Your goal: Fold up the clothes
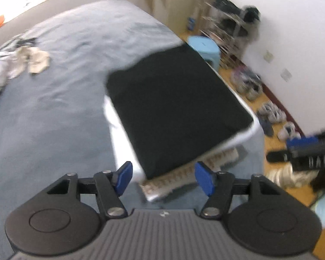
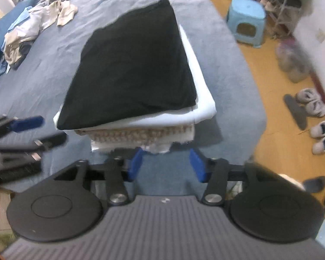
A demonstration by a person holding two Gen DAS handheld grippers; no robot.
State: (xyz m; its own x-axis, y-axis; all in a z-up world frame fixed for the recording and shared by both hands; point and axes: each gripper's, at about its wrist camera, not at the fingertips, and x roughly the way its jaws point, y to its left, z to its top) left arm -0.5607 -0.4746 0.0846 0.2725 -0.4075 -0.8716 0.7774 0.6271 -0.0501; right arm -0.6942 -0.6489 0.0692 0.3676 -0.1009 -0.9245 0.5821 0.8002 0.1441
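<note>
A folded black garment [image 1: 175, 108] [image 2: 132, 75] tops a stack of folded clothes near the corner of a blue-grey bed [image 1: 60, 91] [image 2: 234, 82]. Under it lie a white folded piece [image 2: 203, 106] and a beige patterned one [image 2: 136, 134]. My left gripper [image 1: 163, 177] hovers open just in front of the stack, nothing between its blue pads. My right gripper [image 2: 165, 164] is also open and empty, close to the stack's near edge. The left gripper [image 2: 28, 123] shows at the left edge of the right wrist view, and the right gripper [image 1: 303, 143] at the right edge of the left wrist view.
A heap of unfolded clothes [image 1: 17, 62] [image 2: 32, 26] lies at the far side of the bed. Beside the bed stand a light blue stool [image 2: 247, 19] [image 1: 203, 47], a shoe rack [image 1: 225, 32], and several shoes [image 2: 314, 112] on the wooden floor.
</note>
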